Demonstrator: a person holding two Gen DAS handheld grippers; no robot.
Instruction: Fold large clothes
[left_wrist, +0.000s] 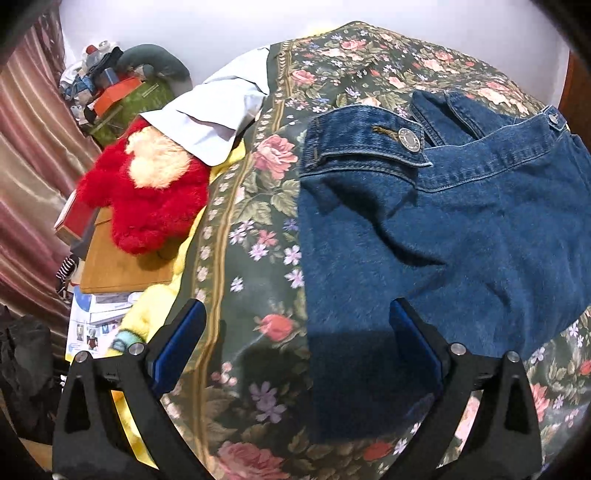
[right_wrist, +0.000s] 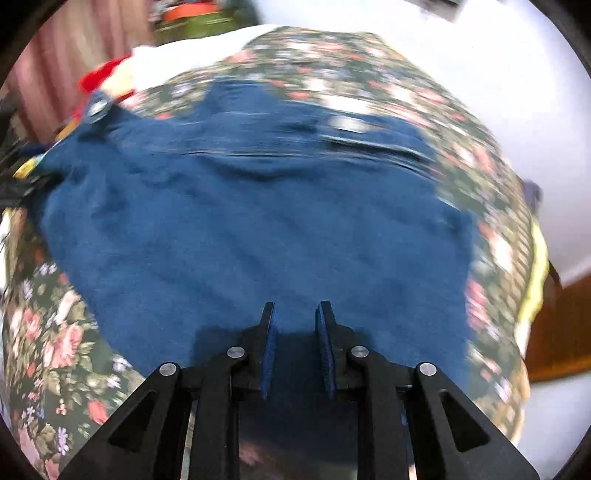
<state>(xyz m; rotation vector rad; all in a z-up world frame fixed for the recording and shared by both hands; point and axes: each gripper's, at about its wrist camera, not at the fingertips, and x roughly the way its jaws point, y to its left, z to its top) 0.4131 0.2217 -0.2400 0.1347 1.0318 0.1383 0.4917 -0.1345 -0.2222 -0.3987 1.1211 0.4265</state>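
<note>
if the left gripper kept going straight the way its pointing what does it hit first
Most likely the left edge of the denim garment, or the floral bedspread beside it; the open left gripper straddles that edge. Depth unclear.

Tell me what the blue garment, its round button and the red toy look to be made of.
Blue garment: likely denim, matte, with a slightly fuzzy face and contrast-stitched seams. Round button: apparently metal, silvery and shiny, with an embossed rim. Red toy: seemingly synthetic plush, long shaggy pile with a cream patch.

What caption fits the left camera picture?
Open left gripper hovers over blue denim garment on flowery bedspread.
</note>
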